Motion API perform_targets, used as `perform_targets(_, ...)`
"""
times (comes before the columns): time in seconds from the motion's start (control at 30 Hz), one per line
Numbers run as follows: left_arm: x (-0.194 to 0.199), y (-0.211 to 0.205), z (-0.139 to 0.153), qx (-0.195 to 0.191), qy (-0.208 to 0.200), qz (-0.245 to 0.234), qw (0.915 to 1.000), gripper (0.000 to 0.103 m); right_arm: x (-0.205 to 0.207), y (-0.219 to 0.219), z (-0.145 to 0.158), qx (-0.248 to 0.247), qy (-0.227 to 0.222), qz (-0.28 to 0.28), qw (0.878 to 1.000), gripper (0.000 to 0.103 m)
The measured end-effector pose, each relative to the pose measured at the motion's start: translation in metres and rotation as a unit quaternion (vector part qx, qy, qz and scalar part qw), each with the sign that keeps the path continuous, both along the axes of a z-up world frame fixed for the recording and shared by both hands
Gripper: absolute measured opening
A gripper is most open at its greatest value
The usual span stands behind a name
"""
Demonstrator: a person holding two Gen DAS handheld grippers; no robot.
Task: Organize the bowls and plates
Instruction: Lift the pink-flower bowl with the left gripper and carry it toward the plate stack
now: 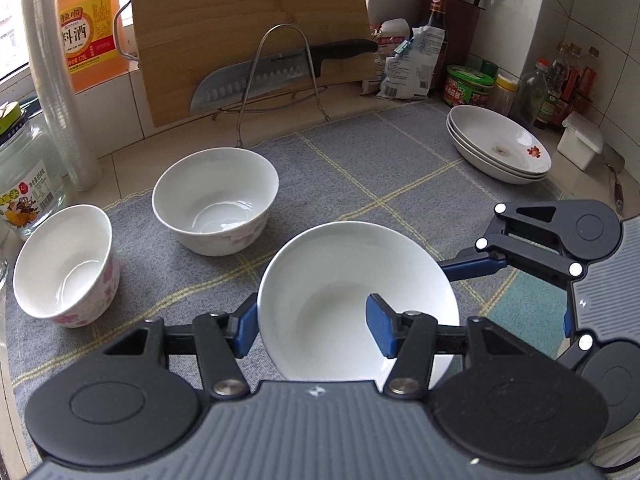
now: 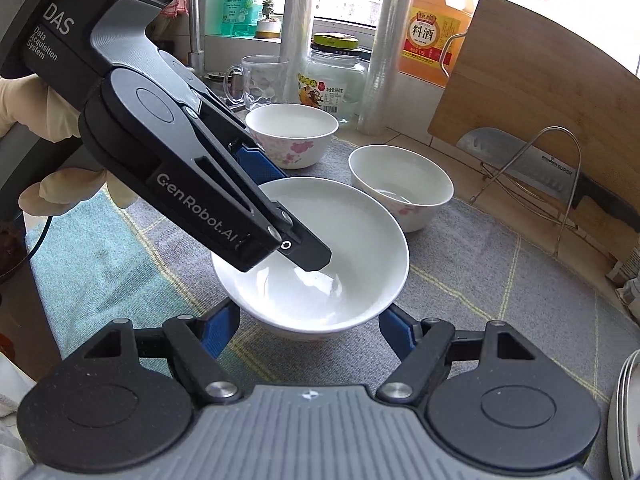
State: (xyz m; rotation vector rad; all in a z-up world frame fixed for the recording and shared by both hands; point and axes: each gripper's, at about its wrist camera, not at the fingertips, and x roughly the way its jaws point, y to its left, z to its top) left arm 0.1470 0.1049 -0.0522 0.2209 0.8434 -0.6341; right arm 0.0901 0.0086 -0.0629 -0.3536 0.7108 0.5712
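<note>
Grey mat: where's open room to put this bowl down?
Free: the mat centre, bordered by the middle bowl, the plate stack and the held bowl, which the left gripper grips by its rim. The teal corner is free too. Crowded: the left edge near the floral bowl and jar.

Open gray mat (image 1: 360,168) between the two flowered bowls (image 1: 216,204) and stacked plates (image 1: 500,148); knife rack (image 1: 280,76) blocks behind.
</note>
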Motion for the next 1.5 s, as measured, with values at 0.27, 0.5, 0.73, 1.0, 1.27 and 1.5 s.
perform_targets(0.27, 0.005, -0.04, -0.001, -0.003, -0.001, -0.055, 0.9985, 0.055, -0.008, -0.031, 0.0, -0.002, 0.0, -0.06, 0.998, 0.08)
perform_targets(0.5, 0.009, -0.066, -0.004, -0.006, -0.001, -0.084, 0.9965, 0.055, -0.013, -0.055, -0.001, -0.006, 0.002, -0.098, 0.995, 0.08)
perform_targets(0.73, 0.016, -0.082, -0.01, -0.013, 0.007, -0.097, 0.9952, 0.055, -0.008, -0.068, -0.006, -0.008, 0.009, -0.122, 0.992, 0.08)
perform_targets(1.0, 0.023, -0.093, -0.016, -0.014, 0.011, -0.104, 0.9944, 0.055, -0.005, -0.077, -0.011, -0.008, 0.015, -0.139, 0.99, 0.08)
perform_targets(1.27, 0.027, -0.096, -0.019, -0.013, 0.016, -0.105, 0.9943, 0.055, -0.002, -0.081, -0.012, -0.011, 0.019, -0.143, 0.99, 0.08)
perform_targets(1.5, 0.029, -0.096, -0.023, -0.014, 0.02, -0.1, 0.9946, 0.055, -0.001, -0.081, -0.012, -0.008, 0.022, -0.143, 0.989, 0.08)
